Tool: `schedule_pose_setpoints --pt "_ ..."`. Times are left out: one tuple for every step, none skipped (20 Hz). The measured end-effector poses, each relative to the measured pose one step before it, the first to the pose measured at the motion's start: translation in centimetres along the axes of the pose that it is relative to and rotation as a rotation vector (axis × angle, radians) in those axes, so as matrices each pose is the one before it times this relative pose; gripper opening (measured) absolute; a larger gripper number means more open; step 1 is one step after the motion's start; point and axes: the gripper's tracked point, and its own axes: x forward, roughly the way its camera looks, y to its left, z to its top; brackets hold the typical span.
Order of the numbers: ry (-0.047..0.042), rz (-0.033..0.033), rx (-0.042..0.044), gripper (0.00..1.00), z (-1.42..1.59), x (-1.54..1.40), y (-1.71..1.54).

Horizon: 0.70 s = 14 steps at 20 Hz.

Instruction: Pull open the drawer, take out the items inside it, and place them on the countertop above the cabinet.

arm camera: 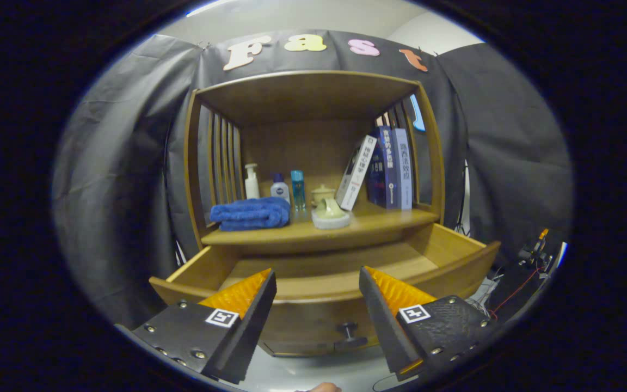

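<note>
- The gripper (318,294) is spread wide and holds nothing; its fingers hang in front of the pulled-out drawer (324,288), one to each side of the front panel's middle.
- The drawer stands open just ahead of the fingers, and its knob (349,332) sits below and between them.
- The drawer is light wood with a curved front; the part of its floor that shows looks bare, and I cannot tell whether anything lies behind the front panel.
- Beyond the drawer, the counter (313,231) carries a folded blue towel (251,213), small bottles (280,188), a pale dish (330,215) and leaning books (381,169).
- My judgement: lift and tilt the gripper over the front panel to see inside before reaching down.
- Keep the fingers wide on the way in, clear of the drawer's side walls.
</note>
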Motion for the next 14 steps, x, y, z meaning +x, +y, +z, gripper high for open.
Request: schedule_pose_setpoints --pt "0.01605 0.00408 0.00326 0.92 -0.909 -0.176 0.136" --pt "0.01771 0.00434 0.00584 0.92 -0.912 -0.013 0.118" --pt "0.0168 0.00152 0.00488 0.92 -0.844 -0.062 0.066" --pt "0.01371 0.00301 0.00146 0.92 -0.635 -0.105 0.136" --pt "0.00515 0.00328 -0.00143 0.92 -0.414 -0.006 0.167" --pt "0.00365 0.00723 -0.00194 0.92 -0.251 0.027 0.259" --pt "0.00706 0.00336 -0.00167 0.92 -0.319 0.202 0.134" --pt "0.01274 0.00415 0.00112 0.92 -0.472 0.196 0.007" --pt "0.0141 0.00583 0.00152 0.92 -0.47 0.277 0.118" --pt "0.00944 0.0008 0.00109 0.92 -0.358 0.121 0.024" --pt "0.00684 -0.00166 -0.00069 0.92 -0.271 0.1 -0.065" --pt "0.00558 -0.00171 -0.00017 0.92 -0.341 0.065 0.021" --pt "0.00229 0.00168 0.00135 0.92 -0.151 0.082 0.037" --pt "-0.00185 0.00389 -0.00031 0.92 0.023 0.236 0.056"
